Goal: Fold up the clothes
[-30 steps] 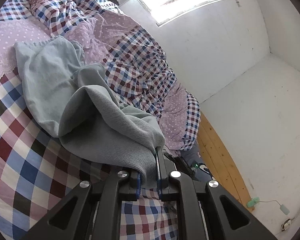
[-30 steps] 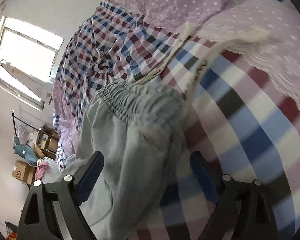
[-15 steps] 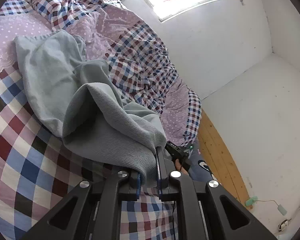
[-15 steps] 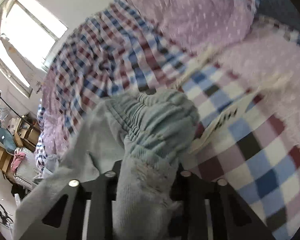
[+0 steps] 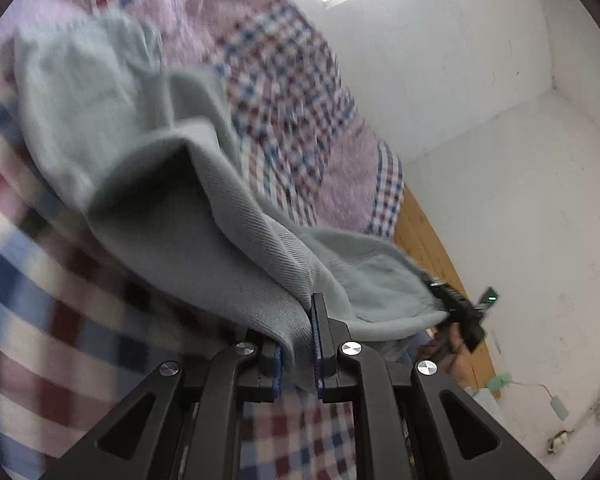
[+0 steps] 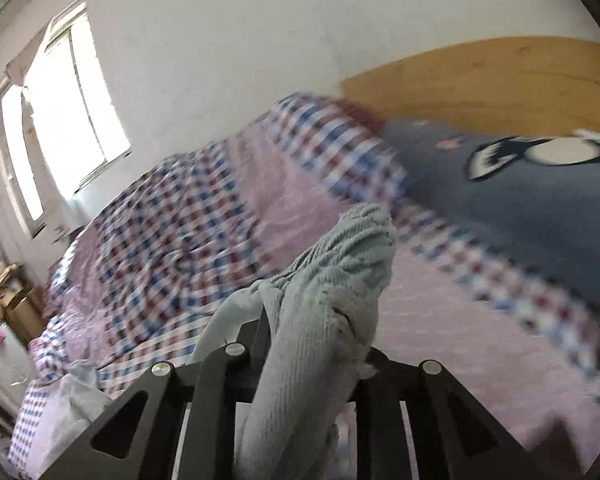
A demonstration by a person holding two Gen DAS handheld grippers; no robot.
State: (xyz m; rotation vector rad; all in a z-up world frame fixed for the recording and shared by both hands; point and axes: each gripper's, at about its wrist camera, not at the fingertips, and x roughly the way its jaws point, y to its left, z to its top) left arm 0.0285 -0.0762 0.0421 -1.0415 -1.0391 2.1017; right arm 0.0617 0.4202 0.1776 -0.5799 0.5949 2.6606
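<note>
A pale grey-green ribbed garment (image 5: 160, 200) lies partly on the checked bed and is lifted at two places. My left gripper (image 5: 298, 320) is shut on a folded edge of it, the cloth pinched between the blue pads. In the right wrist view my right gripper (image 6: 308, 328) has the gathered elastic end of the garment (image 6: 340, 264) bunched between its jaws, which are closing on it; the cloth hides the fingertips. The right gripper (image 5: 456, 312) also shows in the left wrist view, gripping the garment's far end, above the bed.
A rumpled checked and pink dotted quilt (image 5: 292, 92) is piled along the white wall under a window (image 6: 72, 112). A wooden headboard (image 6: 500, 80) and a blue pillow (image 6: 520, 200) stand ahead of the right gripper. A person's hand (image 5: 456, 346) holds the right gripper.
The right gripper went from wide open over the waistband to closed on it, then rose with it off the bed. The left gripper shifted a little, keeping its hold.
</note>
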